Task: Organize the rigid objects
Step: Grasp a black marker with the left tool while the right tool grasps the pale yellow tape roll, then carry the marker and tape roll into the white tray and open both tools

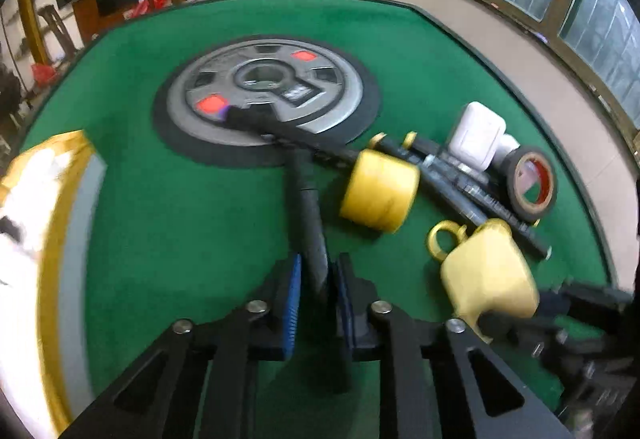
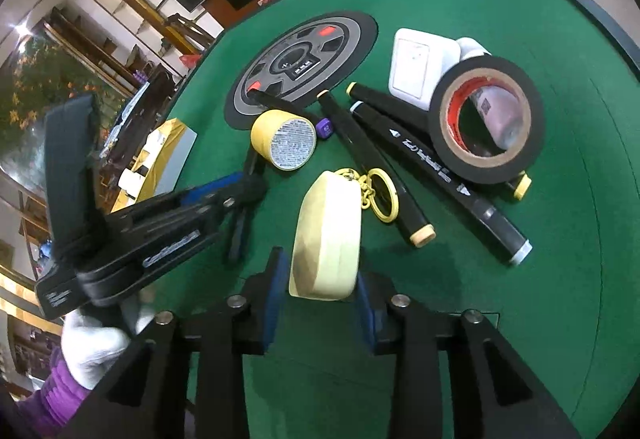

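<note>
In the left wrist view my left gripper (image 1: 318, 275) is shut on a black marker (image 1: 308, 207) that points away toward the grey disc. The right wrist view shows that gripper (image 2: 246, 195) low over the felt beside a yellow round tin (image 2: 284, 139). My right gripper (image 2: 322, 291) is shut on a pale yellow keychain case (image 2: 326, 235), its gold ring (image 2: 382, 199) hanging off the far end. The case (image 1: 488, 271) stands tilted at the right in the left wrist view. Other black markers (image 2: 436, 175) lie beside a black tape roll (image 2: 486, 127).
A green felt table (image 2: 540, 279) carries a round grey centre disc (image 1: 264, 95), a white box (image 2: 420, 67) and a small purple die (image 2: 323, 129). A yellow-rimmed box (image 1: 48, 239) stands at the left edge. A white-gloved hand (image 2: 96, 343) holds the left gripper.
</note>
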Available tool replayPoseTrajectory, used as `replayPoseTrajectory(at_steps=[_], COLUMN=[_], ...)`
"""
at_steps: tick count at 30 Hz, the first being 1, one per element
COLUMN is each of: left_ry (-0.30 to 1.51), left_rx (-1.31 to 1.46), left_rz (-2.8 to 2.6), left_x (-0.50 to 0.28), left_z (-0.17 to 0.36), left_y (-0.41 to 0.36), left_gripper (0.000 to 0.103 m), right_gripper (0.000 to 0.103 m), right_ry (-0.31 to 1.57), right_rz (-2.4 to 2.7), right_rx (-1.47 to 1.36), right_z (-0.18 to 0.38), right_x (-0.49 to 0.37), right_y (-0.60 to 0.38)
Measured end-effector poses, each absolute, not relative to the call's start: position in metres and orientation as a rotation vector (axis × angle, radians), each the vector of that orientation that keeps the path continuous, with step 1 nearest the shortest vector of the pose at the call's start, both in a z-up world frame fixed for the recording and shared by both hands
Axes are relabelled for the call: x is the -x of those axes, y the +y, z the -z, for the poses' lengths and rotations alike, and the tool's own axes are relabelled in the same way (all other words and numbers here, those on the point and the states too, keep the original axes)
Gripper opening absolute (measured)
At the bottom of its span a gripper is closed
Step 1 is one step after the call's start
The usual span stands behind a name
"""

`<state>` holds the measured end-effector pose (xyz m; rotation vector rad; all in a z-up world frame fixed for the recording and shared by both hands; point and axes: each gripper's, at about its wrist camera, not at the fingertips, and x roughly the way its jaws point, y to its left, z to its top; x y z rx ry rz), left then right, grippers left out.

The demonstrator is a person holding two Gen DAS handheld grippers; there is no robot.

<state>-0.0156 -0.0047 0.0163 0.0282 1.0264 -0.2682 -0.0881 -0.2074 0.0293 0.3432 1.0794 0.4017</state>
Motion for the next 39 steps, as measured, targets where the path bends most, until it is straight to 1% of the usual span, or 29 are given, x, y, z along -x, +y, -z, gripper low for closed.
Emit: replayPoseTrajectory(at_steps=[2,3,4,5,6,7,8,9,10,11,13,16,17,18,23,30,34,39], left_ry=[1.035,1.045,1.065,1.052,1.052,1.039,1.019,0.996,0.987,0.991,1.002,0.96,0.946,0.928,0.841,0.75,0.728,0.752], left_rx=[-0.017,-0.008,-0.001,-0.005,-0.018,-0.033,-0.064,-0.119,-0.126,-0.121,-0.088,-0.03,-0.005,0.012,0.133,0.226,0.245,0.282], left_rz=[0.263,0.263,0.259,0.25,0.241,0.239,0.234,0.225,0.241,0.265,0.292,0.321,0.333,0.337,0.353,0.289,0.172,0.05], left_x=[0.021,0.02,0.016,0.013,0.01,0.008,0.008,0.01,0.011,0.014,0.02,0.034,0.04,0.045,0.074,0.104,0.114,0.111], left_z=[-0.017,-0.016,-0.013,-0.014,-0.013,-0.012,-0.011,-0.009,-0.01,-0.012,-0.017,-0.032,-0.039,-0.046,-0.084,-0.118,-0.122,-0.101], left_y=[0.005,0.007,0.008,0.005,0.003,-0.003,-0.009,-0.017,-0.018,-0.018,-0.013,0.001,0.008,0.014,0.053,0.126,0.173,0.222], left_gripper=[0.016,0.016,0.02,0.028,0.034,0.045,0.045,0.045,0.029,0.015,0.015,0.015,0.015,0.015,0.015,0.015,0.015,0.015], right_gripper=[0.038,0.043,0.046,0.047,0.047,0.047,0.047,0.047,0.046,0.042,0.042,0.04,0.026,0.021,0.02,0.02,0.02,0.02], right_ry=[1.058,1.046,1.04,1.039,1.041,1.043,1.045,1.049,1.056,1.063,1.062,1.04,1.032,1.026,0.987,0.931,0.895,0.896], right_rz=[-0.397,-0.394,-0.391,-0.389,-0.387,-0.383,-0.377,-0.368,-0.358,-0.344,-0.351,-0.37,-0.375,-0.383,-0.398,-0.459,-0.542,-0.672], right_rx=[-0.316,-0.302,-0.293,-0.289,-0.29,-0.292,-0.291,-0.287,-0.279,-0.271,-0.278,-0.272,-0.272,-0.271,-0.232,-0.173,-0.14,-0.13], right_z=[-0.036,-0.038,-0.039,-0.039,-0.039,-0.038,-0.037,-0.035,-0.033,-0.031,-0.032,-0.041,-0.045,-0.049,-0.069,-0.1,-0.127,-0.15], right_x=[0.088,0.087,0.086,0.084,0.079,0.076,0.073,0.07,0.069,0.068,0.07,0.078,0.081,0.084,0.097,0.11,0.115,0.112], right_y=[-0.203,-0.2,-0.198,-0.196,-0.193,-0.191,-0.188,-0.185,-0.183,-0.18,-0.178,-0.175,-0.176,-0.175,-0.161,-0.125,-0.096,-0.05])
